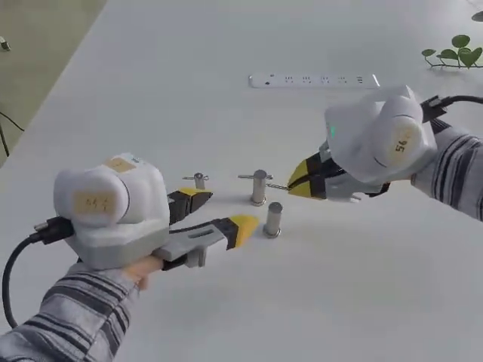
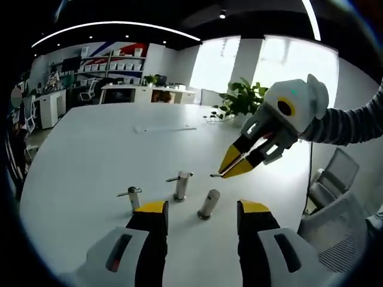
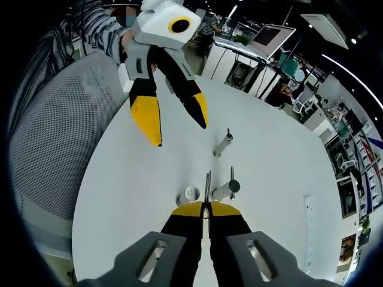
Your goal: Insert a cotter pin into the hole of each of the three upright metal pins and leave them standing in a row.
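Left claw (image 1: 217, 210) sits nearest us, low over the white counter (image 1: 339, 294), with its jaws wide apart and holding nothing. In the left gripper view its yellow tips flank the near metal pin (image 2: 209, 203). We count three pins standing upright on the counter. The far metal pin (image 1: 199, 181) and the middle metal pin (image 1: 259, 188) each carry one of the fitted cotter pins (image 1: 246, 177) crosswise through the top. The near metal pin is plain-topped, just beside the middle one on our side and off the line of the other two. Right claw (image 1: 302, 183) comes in from the right at the height of the pin tops, jaws together and clamped on the held cotter pin (image 3: 207, 186), which sticks straight out past the yellow tips. Its free end lies close to the middle metal pin's top — touching or not, we cannot tell. A power strip (image 1: 313, 80) lies well behind.
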Motion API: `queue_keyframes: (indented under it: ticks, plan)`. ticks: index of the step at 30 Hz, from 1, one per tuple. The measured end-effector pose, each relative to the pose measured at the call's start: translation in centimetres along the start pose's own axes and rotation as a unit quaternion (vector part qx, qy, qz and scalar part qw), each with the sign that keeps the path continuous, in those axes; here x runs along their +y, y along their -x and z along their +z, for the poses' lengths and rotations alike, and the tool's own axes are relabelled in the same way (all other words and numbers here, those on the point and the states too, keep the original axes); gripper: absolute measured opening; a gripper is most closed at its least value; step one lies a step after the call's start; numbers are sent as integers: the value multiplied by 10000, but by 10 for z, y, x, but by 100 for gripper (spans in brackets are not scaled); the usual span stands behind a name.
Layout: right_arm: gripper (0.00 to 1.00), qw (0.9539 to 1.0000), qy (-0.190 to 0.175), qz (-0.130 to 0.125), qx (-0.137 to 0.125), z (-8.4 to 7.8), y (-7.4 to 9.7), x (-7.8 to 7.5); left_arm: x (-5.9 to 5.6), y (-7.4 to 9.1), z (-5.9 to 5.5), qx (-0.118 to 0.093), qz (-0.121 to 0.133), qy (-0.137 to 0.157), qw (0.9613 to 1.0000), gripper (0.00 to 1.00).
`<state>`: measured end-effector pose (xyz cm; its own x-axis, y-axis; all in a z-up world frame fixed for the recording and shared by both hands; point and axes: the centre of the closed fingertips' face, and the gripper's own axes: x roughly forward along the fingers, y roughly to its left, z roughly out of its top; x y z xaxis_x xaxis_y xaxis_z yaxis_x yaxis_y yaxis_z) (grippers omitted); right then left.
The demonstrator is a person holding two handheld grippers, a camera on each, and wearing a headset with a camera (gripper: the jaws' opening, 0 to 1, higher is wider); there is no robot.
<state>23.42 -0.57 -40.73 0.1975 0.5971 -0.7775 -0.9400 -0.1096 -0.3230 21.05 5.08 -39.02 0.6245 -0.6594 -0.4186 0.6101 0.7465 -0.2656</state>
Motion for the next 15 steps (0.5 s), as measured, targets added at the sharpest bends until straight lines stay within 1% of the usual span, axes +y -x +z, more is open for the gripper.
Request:
queue_keyframes:
  ticks: [3,5,6,8,12,15]
  plan:
    - [0,9999,131,26,-77,6,-1,4,-2,-2,1,-28,-90,247,9997,37]
    - [0,9998,174,40,-106,6,-3,2,-4,-4,1,-30,-146,395,9991,34]
    - [0,9996,223,48,-145,9,-2,3,-5,-4,1,-26,-172,476,9987,32]
    - [0,9994,279,62,-186,13,-2,5,-9,-5,1,-63,-245,636,9977,29]
    - [0,9986,431,136,-267,19,-2,11,-15,-7,3,-149,-390,1029,9938,23]
    - [0,9982,497,148,-295,21,-2,14,-15,-8,3,-152,-427,1121,9927,17]
